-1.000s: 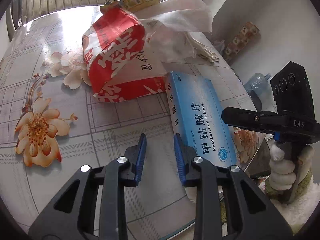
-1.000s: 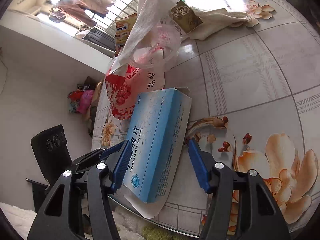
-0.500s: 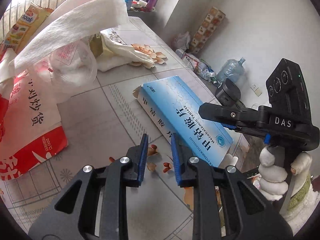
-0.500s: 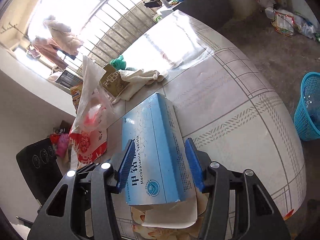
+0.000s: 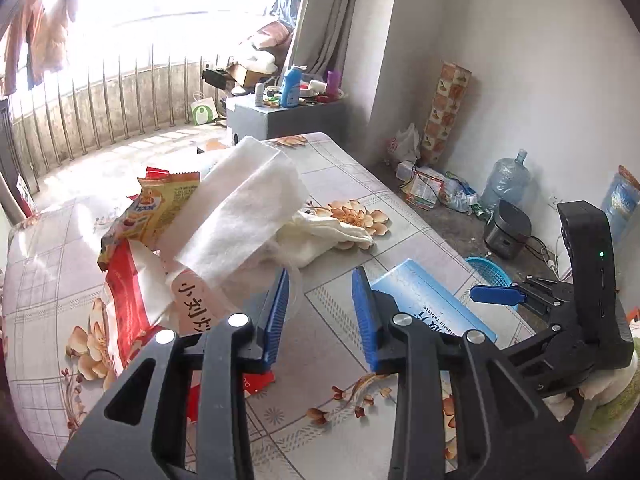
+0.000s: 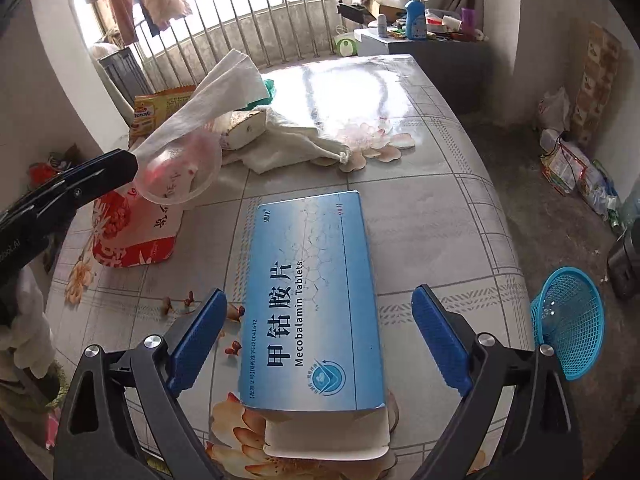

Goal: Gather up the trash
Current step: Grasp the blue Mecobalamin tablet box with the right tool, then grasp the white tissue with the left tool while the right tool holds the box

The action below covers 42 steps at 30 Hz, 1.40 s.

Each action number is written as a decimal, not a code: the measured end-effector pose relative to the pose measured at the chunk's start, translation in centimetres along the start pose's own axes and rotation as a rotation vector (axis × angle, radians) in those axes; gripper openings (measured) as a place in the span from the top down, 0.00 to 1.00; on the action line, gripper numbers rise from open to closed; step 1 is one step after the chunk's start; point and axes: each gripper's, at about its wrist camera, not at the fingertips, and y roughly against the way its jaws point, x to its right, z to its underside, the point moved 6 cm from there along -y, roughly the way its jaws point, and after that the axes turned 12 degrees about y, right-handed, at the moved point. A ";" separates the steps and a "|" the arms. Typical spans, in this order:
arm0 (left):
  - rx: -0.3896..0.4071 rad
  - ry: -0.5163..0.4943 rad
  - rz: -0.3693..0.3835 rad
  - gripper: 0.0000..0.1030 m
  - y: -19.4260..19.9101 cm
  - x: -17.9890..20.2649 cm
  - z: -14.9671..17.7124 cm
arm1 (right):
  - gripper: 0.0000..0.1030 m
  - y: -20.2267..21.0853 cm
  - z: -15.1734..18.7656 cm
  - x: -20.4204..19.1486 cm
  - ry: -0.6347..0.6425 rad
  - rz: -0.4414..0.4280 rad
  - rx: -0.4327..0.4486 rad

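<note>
Item 1, Mecobalamin tablet box (image 6: 312, 300): blue carton lying flat on the floral tablecloth (image 6: 432, 208), long axis pointing away from the right wrist camera, near end flap (image 6: 326, 438) open at the table's front edge. Also seen from the left wrist view (image 5: 428, 300), just right of the left tool.

Item 2, right gripper (image 6: 318, 344): jaws spread wide, one blue pad on each long side of the box, neither touching it; nothing held.

Item 3, left gripper (image 5: 320, 316): jaws parted, nothing between them, hovering above bare tablecloth between the box and the litter pile.

Item 4, litter pile: red-and-white printed bag (image 6: 132, 236), clear plastic cup (image 6: 180, 172) resting on it, white paper towel (image 5: 240, 216) rising from it, yellow snack wrapper (image 5: 160, 208) behind, cream cloth (image 6: 292, 144) beside. All uncollected.

Item 5, blue mesh wastebasket (image 6: 572, 328): on the floor just off the table's right edge, looks nearly bare inside; likely the destination.

Step in hand, as judged: straddling the tablet box for pickup; collection appears to be at an early stage.

Next move, as judged: lower the right tool so the pads sit level with the carton's side walls, then squeeze across its width; the thin card may buckle, so moderate pressure. Once lifted, carry right and down over the wastebasket. The open flap could catch the table edge
</note>
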 end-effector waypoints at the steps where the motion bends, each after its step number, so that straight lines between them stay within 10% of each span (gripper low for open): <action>1: 0.018 -0.034 -0.034 0.65 0.2 0.0 -0.5 | 0.12 -0.4 0.0 -0.3 0.009 0.000 -0.012; 11: -0.004 -0.182 -0.239 0.55 -4.2 -1.0 -2.2 | 0.25 -2.7 0.3 0.9 -0.043 -0.020 -0.065; 22: -0.067 -0.076 -0.328 0.55 -7.0 -5.4 -2.9 | 0.29 -2.8 -0.5 2.5 -0.095 -0.037 -0.028; 31: -0.085 -0.015 -0.289 0.94 -6.6 -6.2 -3.1 | 0.31 -2.7 -0.3 2.7 -0.112 -0.051 -0.016; 36: -0.063 -0.019 -0.255 0.96 -5.8 -5.8 -3.4 | 0.31 -2.7 -0.3 2.7 -0.111 -0.051 -0.017; 40: -0.021 -0.043 -0.228 0.55 -5.2 -4.4 -4.9 | 0.31 -2.7 -0.2 2.7 -0.110 -0.050 -0.019; 42: -0.027 -0.069 -0.229 0.50 -5.9 -3.8 -5.4 | 0.31 -2.7 -0.2 2.7 -0.115 -0.051 -0.019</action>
